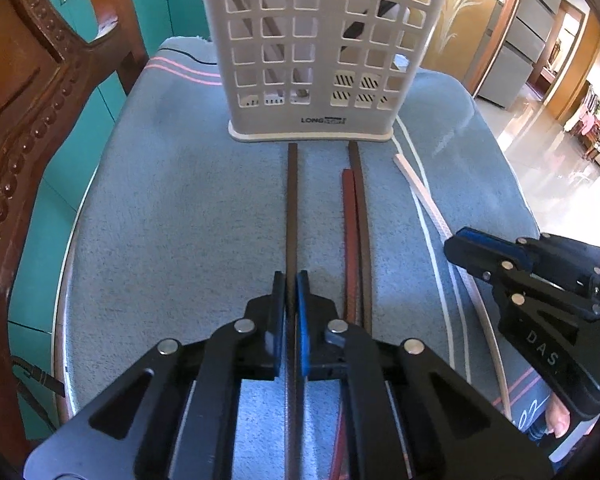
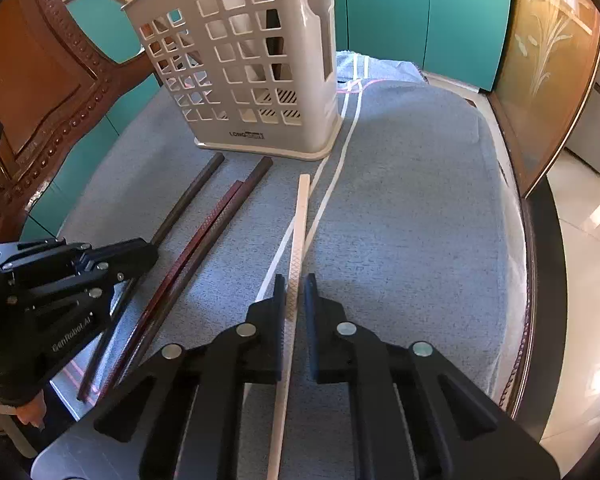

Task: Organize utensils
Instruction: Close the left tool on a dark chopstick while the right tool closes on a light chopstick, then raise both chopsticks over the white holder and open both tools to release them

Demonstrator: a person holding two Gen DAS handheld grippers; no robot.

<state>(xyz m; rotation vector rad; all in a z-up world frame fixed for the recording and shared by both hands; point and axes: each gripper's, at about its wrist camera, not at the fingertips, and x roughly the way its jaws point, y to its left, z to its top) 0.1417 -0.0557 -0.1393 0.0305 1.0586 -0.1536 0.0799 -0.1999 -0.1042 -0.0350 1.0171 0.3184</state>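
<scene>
Both grippers are pinching chopsticks on the blue cloth: left gripper is clamping the dark chopstick at lower centre, right gripper is closing on the white chopstick, whose grip only its own view is showing, below the holder.

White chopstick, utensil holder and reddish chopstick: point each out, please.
white chopstick (image 2: 302,216): right wrist view, on its shaft ahead of the gripper.
utensil holder (image 1: 324,122): left wrist view, on its front wall near the base.
reddish chopstick (image 1: 350,224): left wrist view, mid-shaft.
</scene>
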